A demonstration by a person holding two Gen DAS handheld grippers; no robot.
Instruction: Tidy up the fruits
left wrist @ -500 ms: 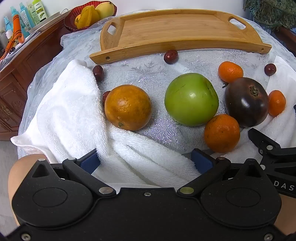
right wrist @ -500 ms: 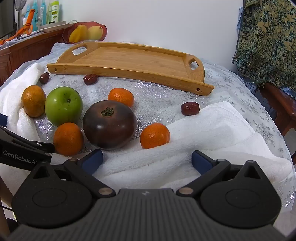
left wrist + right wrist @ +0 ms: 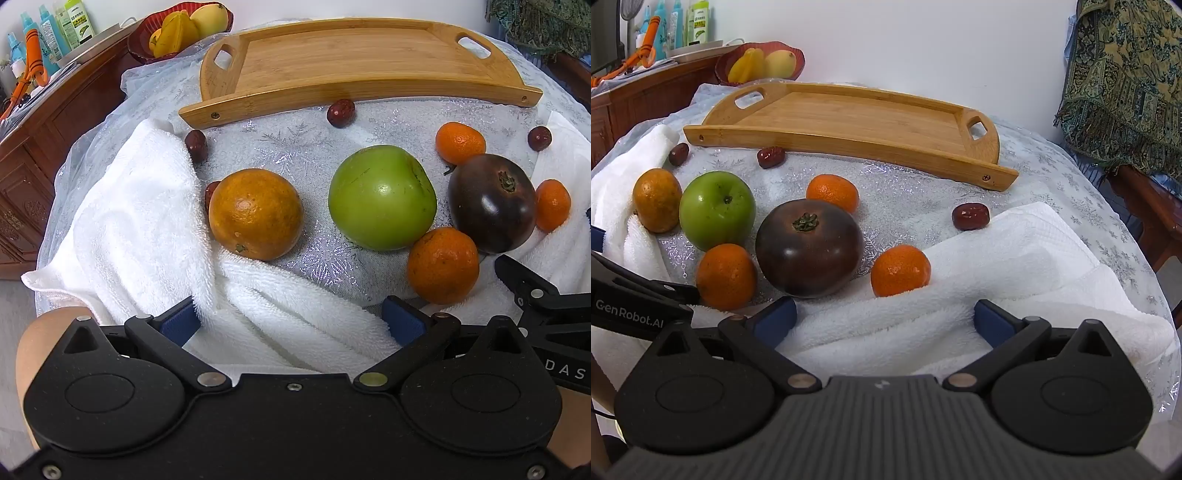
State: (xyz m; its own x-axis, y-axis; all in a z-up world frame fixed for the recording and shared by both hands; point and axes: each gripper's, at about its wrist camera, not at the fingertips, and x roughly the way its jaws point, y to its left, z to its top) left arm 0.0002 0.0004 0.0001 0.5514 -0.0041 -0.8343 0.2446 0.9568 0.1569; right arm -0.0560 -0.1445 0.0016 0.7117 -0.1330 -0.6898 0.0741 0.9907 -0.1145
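Fruit lies on a silvery cloth: a large orange (image 3: 255,214) (image 3: 656,199), a green apple (image 3: 382,196) (image 3: 717,209), a dark purple tomato (image 3: 493,202) (image 3: 809,247), three small mandarins (image 3: 442,264) (image 3: 900,270) and several red dates (image 3: 340,112) (image 3: 970,216). An empty wooden tray (image 3: 351,92) (image 3: 849,144) stands behind them. My left gripper (image 3: 291,325) hangs open over the white towel (image 3: 122,229), short of the orange and apple. Over the towel's right part my right gripper (image 3: 884,319) is open too, near the tomato and a mandarin. Nothing sits between either pair of fingers.
A red bowl (image 3: 140,40) (image 3: 798,55) with yellow fruit sits on a wooden cabinet (image 3: 33,147) at the back left, beside bottles (image 3: 48,29). A patterned fabric (image 3: 1126,85) hangs at the right. The right gripper's body (image 3: 546,295) shows at the left view's right edge.
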